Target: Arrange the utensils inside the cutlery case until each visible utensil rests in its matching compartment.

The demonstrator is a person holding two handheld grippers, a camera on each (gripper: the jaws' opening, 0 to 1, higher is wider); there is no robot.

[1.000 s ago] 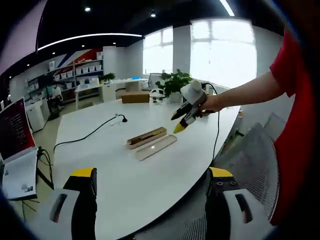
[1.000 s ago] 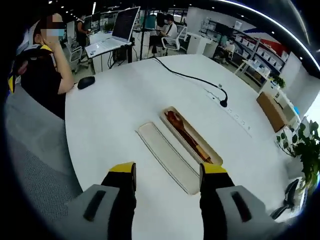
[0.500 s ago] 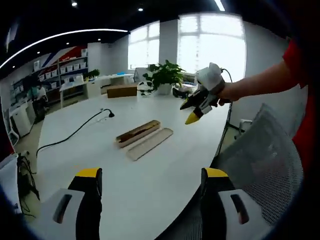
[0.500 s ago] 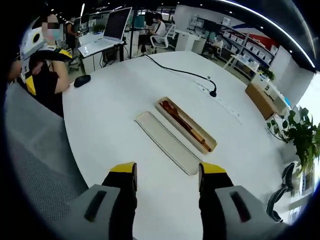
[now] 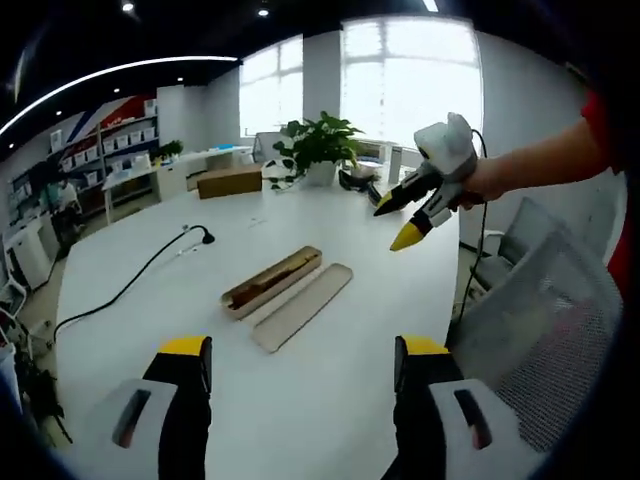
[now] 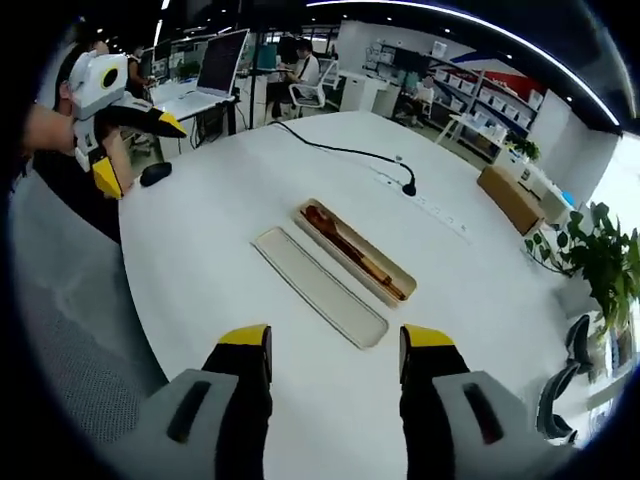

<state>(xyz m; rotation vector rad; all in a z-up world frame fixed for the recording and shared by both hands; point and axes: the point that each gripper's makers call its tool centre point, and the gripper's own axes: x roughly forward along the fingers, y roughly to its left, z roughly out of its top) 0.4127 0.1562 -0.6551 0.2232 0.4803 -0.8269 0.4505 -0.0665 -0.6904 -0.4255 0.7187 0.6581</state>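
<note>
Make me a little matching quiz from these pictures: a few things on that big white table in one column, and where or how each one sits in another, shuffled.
Things:
1. cutlery case
2. lid
3. cardboard box
4. black cable

Places or states:
A. flat and bare, beside the open tray
B. trailing across the table to a small stand
C. open, with brown utensils inside
D. near the table's far edge, by the plant

Pairs: 1-C, 2-A, 3-D, 4-B

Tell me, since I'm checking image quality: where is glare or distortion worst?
Left gripper view: the windows are blown out white behind the plant, and the right tool reads sharp against them. Right gripper view: even light, no glare on the table; fisheye bends its edge, and the case and lid are clear.
</note>
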